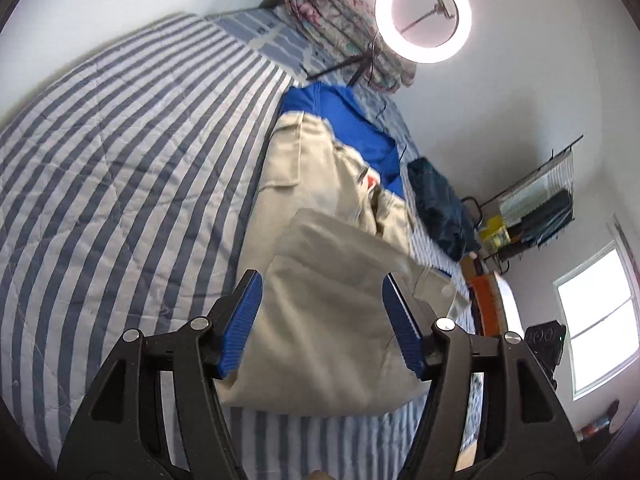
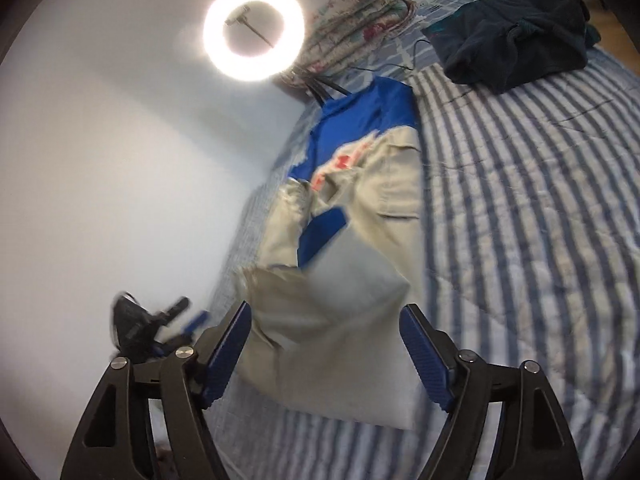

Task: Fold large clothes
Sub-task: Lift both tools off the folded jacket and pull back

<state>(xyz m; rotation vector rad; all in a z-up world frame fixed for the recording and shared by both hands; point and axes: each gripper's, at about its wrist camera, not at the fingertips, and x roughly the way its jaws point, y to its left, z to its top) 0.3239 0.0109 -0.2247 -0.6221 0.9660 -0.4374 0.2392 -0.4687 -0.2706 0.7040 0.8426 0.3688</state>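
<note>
The left gripper (image 1: 322,322) is showing two black plastic arms with triangle holes cut in them. Round silver screws are sitting on top. Its fingers (image 1: 240,328) are wearing bumpy blue pads. The right gripper (image 2: 326,354) is looking just the same, black with blue ribbed pads (image 2: 426,360).

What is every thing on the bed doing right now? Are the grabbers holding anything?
Beige garment: folded over itself, lying on the bed.
Blue garment: flat, partly under the beige one.
Dark garment: crumpled, unfolded.
Floral quilt: folded.
Ring light: on.
Left gripper: open, holding nothing.
Right gripper: open, holding nothing.
</note>
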